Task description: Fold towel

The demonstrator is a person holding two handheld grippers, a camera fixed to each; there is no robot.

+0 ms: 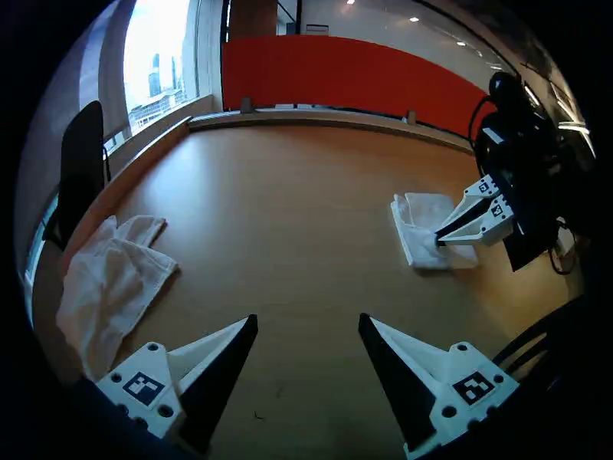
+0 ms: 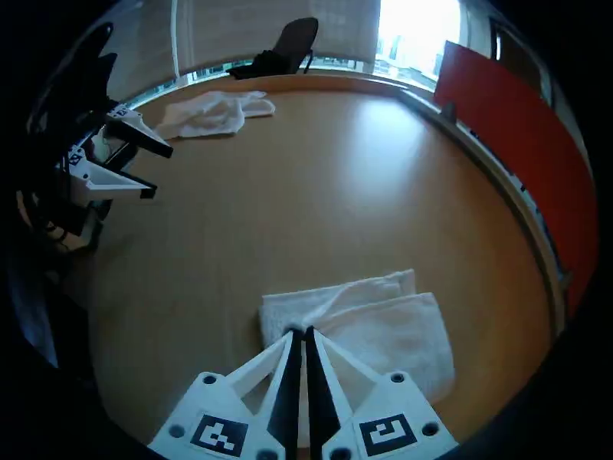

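The folded towel [image 2: 360,326] is lying on the wooden surface [image 2: 322,192], with the right tool [image 2: 302,336] resting at its near edge.
That tool's fingers are sitting almost together, tips touching the cloth; whether any is pinched between them cannot be told. The left tool [image 1: 307,322] is hanging wide open over bare wood, well apart from the folded towel. A crumpled towel [image 1: 107,284] is lying near the window-side edge, a dark chair [image 1: 80,169] standing beyond it, and a red partition [image 1: 345,73] is running along the back.
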